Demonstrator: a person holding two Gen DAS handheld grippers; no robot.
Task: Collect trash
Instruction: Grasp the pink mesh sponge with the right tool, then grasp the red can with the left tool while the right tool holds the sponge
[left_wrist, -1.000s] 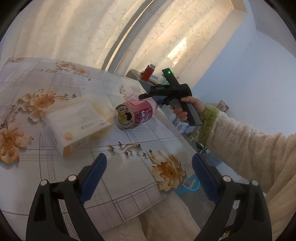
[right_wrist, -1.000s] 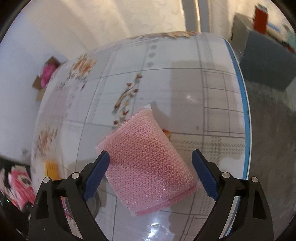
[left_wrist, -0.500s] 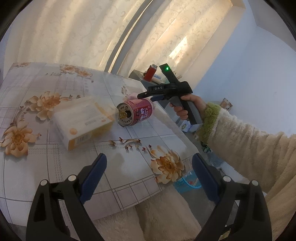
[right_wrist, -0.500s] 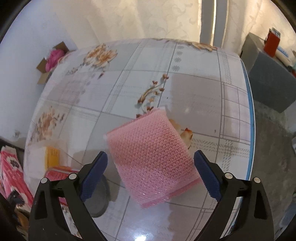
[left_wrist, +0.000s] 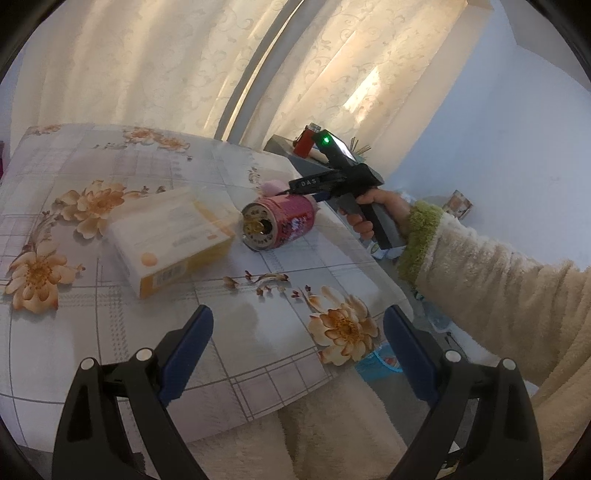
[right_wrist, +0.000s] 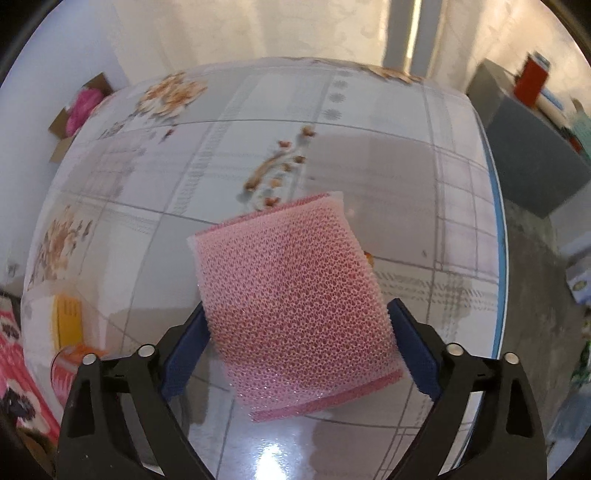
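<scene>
Straddling pink sponge (right_wrist: 295, 302), right tongs (right_wrist: 297, 343) spread; left tongs (left_wrist: 295, 354) spread above table (left_wrist: 229, 354).

Domestic room in a home. Indicators: desk (left_wrist: 122, 332) covered by a glossy floral-print cloth; patterned cream curtains (left_wrist: 147, 62) behind its far edge; plain pale wall (left_wrist: 517, 147); grey cabinet (right_wrist: 532, 166) carrying household items beyond the far right corner.
</scene>
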